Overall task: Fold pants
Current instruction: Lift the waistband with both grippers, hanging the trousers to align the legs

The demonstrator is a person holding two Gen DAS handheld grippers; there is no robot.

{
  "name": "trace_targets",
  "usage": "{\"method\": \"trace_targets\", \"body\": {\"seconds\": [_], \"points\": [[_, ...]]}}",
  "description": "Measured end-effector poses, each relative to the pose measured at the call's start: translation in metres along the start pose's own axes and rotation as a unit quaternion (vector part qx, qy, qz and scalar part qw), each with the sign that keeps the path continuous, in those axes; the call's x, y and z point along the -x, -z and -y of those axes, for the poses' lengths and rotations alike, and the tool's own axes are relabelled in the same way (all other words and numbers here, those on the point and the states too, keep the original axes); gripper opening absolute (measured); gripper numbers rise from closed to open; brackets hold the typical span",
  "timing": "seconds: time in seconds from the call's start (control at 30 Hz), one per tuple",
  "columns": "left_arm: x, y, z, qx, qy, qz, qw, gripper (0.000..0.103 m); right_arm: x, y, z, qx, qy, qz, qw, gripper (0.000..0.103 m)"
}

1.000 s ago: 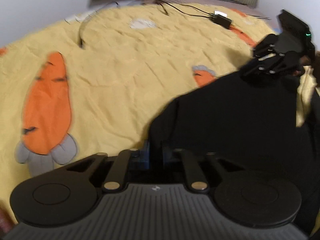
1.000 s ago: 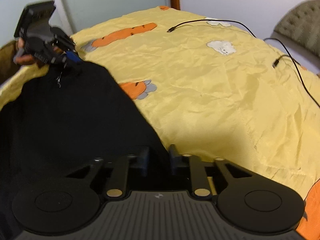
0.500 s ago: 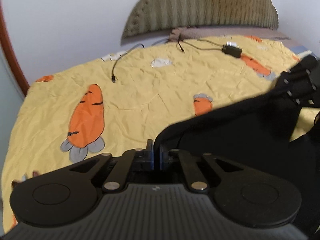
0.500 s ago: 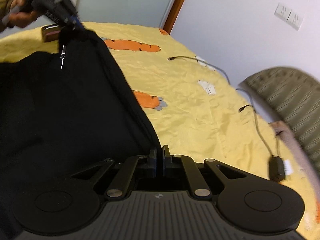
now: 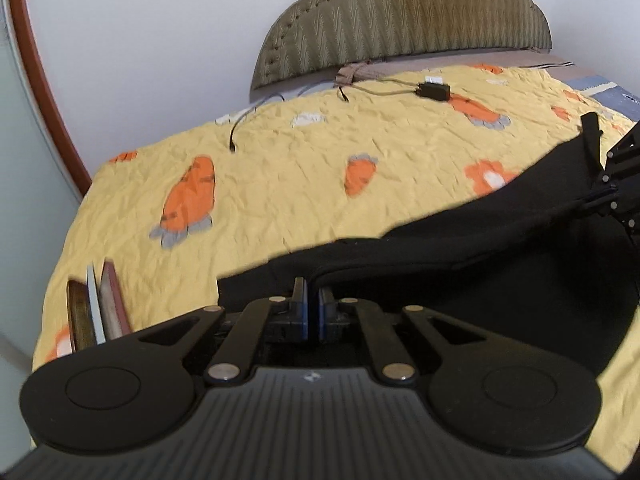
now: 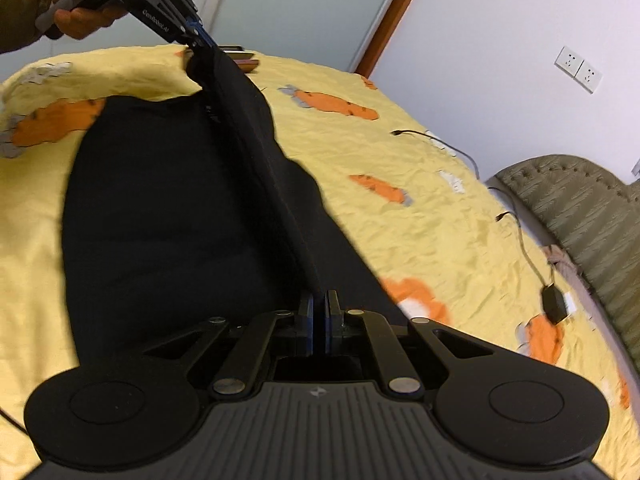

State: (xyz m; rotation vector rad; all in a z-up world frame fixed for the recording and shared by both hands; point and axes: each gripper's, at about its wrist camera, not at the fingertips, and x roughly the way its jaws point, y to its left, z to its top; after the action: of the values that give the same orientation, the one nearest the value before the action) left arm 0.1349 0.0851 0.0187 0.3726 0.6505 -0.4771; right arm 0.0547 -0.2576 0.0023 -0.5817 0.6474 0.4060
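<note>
Both grippers, left gripper (image 5: 311, 304) and right gripper (image 6: 319, 312), clench the black fabric pants (image 6: 168, 208), edge taut between them (bed below).

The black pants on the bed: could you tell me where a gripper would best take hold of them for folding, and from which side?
Grip the black pants along the raised edge stretched taut between the left gripper and the right gripper, both shut on it. That edge stands clear of the yellow bedspread, so fingers can straddle it end-on, probably easier than pinching the flat cloth.
</note>
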Motion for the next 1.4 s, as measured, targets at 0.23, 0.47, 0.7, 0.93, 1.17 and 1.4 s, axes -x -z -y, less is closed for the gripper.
{"method": "trace_targets", "body": {"seconds": [0.23, 0.47, 0.7, 0.93, 1.17, 1.4], "points": [[0.015, 0.048, 0.005, 0.025, -0.02, -0.029, 0.9991, 0.003, 0.012, 0.011, -0.044, 0.014, -0.016, -0.017, 1.0, 0.005], [0.025, 0.075, -0.004, 0.061, -0.011, -0.044, 0.9971, 0.003, 0.018, 0.021, -0.075, 0.035, -0.021, -0.038, 0.998, 0.005], [0.039, 0.08, -0.005, 0.162, 0.044, -0.019, 0.9856, 0.077, 0.021, 0.023, -0.081, 0.038, -0.014, -0.045, 0.998, 0.005], [0.029, 0.08, -0.003, 0.304, 0.061, -0.018, 0.9506, 0.074, 0.017, 0.026, -0.085, 0.038, -0.004, -0.047, 0.998, 0.005], [0.005, 0.093, -0.032, 0.473, 0.069, -0.032, 0.8779, 0.069, 0.019, 0.028, -0.087, 0.036, 0.004, -0.049, 0.998, 0.005], [-0.011, 0.096, -0.05, 0.55, 0.035, -0.043, 0.8331, 0.035, 0.011, 0.031, -0.099, 0.072, 0.032, -0.056, 0.995, 0.005]]}}
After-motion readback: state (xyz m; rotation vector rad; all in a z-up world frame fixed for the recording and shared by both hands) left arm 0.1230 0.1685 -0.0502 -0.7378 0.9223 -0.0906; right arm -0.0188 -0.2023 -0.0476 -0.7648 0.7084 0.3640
